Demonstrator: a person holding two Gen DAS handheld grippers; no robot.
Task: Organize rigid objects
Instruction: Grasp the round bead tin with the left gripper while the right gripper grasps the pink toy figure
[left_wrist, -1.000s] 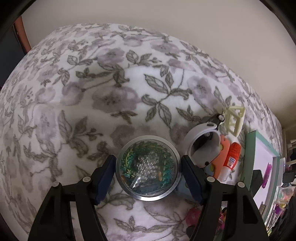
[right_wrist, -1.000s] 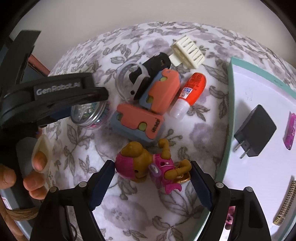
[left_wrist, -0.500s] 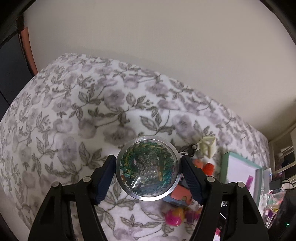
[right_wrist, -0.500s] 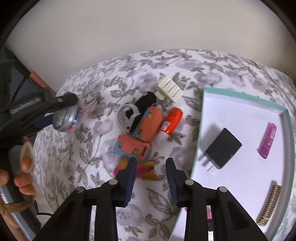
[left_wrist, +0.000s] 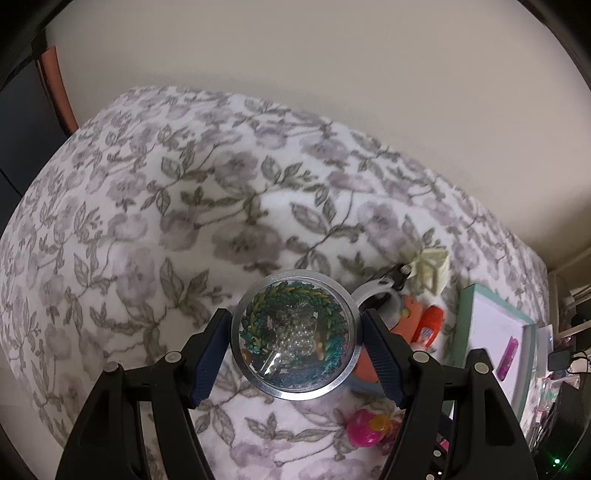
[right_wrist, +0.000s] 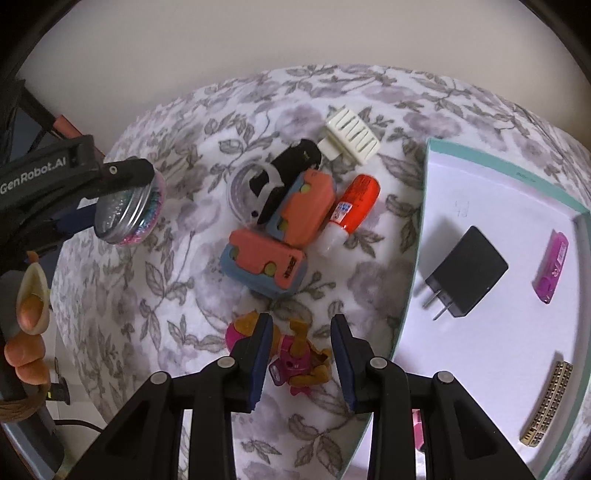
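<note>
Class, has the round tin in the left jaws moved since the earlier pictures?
Yes. The round tin has risen off the floral blanket; it earlier lay beside the clear ring and now hangs well left of it, clamped by the left gripper.

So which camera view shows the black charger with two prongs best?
The right wrist view: the black charger lies whole and unblocked on the white tray, its two prongs clearly visible. In the left wrist view only a strip of the tray appears at the right edge, and the charger cannot be made out.

White fleece blanket (left_wrist: 207, 221) with grey-purple floral print; round silver-rimmed tin (left_wrist: 295, 334) holds green and pearl beads; teal-edged white tray (right_wrist: 480, 206).
</note>
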